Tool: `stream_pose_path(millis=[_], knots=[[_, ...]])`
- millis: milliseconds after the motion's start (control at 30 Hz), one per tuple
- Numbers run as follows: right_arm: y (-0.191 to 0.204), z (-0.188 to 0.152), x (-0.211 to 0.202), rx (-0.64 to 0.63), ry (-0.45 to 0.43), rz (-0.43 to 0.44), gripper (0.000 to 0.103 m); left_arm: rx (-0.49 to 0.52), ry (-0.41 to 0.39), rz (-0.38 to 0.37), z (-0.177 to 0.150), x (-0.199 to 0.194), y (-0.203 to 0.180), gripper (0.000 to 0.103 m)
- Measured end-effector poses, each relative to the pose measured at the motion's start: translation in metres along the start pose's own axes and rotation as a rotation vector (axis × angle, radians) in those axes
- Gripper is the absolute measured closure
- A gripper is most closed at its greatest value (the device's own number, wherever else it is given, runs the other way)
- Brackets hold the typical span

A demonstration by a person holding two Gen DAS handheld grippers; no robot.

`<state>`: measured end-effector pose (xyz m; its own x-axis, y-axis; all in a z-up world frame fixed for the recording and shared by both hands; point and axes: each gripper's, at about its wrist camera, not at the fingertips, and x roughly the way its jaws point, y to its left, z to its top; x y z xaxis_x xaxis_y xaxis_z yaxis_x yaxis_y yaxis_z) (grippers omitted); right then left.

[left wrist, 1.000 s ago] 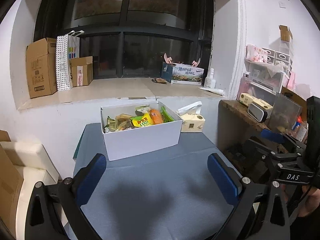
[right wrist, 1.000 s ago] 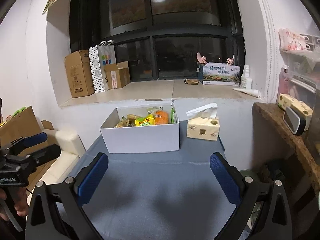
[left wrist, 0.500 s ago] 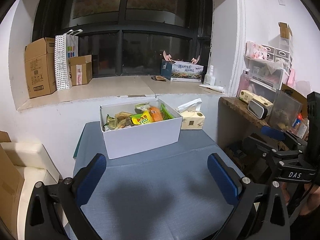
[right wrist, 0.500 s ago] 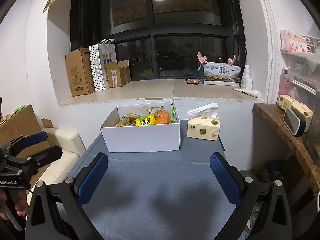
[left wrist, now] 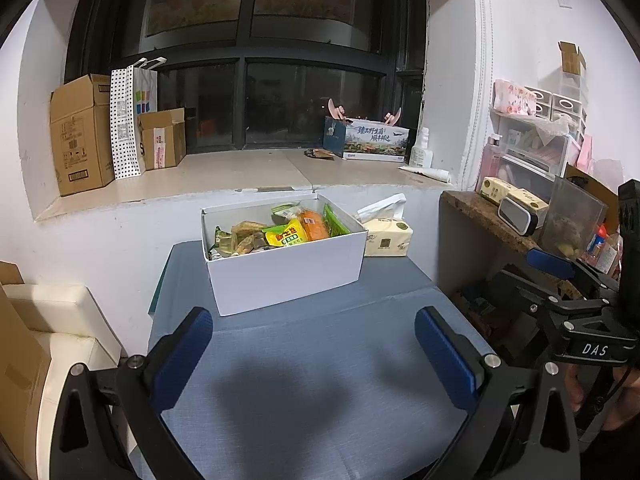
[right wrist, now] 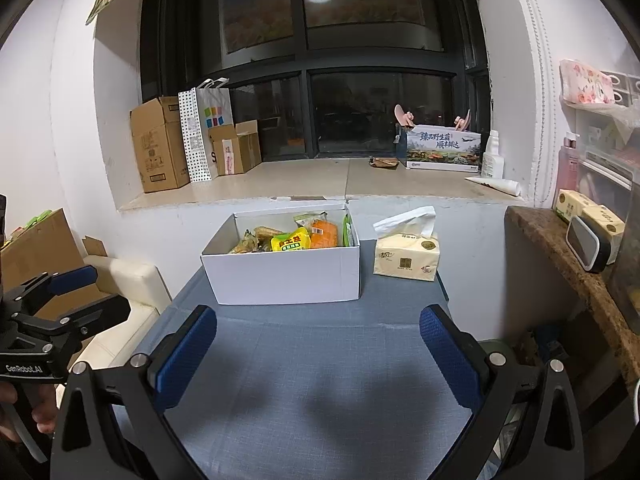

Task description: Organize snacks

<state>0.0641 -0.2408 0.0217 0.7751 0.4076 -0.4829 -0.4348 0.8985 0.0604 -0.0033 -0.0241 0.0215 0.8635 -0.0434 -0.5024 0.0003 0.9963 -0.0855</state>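
A white cardboard box point(left wrist: 288, 268) point(right wrist: 282, 276) stands at the far end of a grey-blue table point(left wrist: 320, 380) point(right wrist: 320, 380). Several snack packets lie inside it, among them a yellow packet point(left wrist: 286, 236) point(right wrist: 291, 241) and an orange one point(left wrist: 314, 226) point(right wrist: 325, 234). My left gripper point(left wrist: 314, 354) hovers open over the near half of the table, well short of the box, nothing between its blue pads. My right gripper point(right wrist: 318, 356) is likewise open and empty, facing the box. Each gripper shows at the edge of the other's view, held by a hand.
A yellow tissue pack point(left wrist: 386, 236) point(right wrist: 406, 258) stands right of the box. Behind runs a window ledge with cardboard boxes point(left wrist: 80, 132), a dotted bag point(left wrist: 130, 120) and a printed box point(left wrist: 376, 142). A cluttered brown shelf point(left wrist: 492, 220) is at right, a cream seat point(left wrist: 52, 320) at left.
Both grippers have crept slightly back and up, so the box looks a little farther and lower. Nothing on the table has moved; both stay open.
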Motion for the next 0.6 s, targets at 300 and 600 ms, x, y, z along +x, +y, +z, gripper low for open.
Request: stream_pose_path(millis=[300,600], knots=[[0.004,0.0007,-0.0007,-0.001,0.0,-0.003,0.0,0.003,0.002,0.005,-0.0008,-0.0002,0.0011,0.0],[0.0048,0.0008,-0.0003,-0.004,0.003,-0.003,0.0,0.007,0.006,0.001,0.0,0.0013,0.0,0.0]])
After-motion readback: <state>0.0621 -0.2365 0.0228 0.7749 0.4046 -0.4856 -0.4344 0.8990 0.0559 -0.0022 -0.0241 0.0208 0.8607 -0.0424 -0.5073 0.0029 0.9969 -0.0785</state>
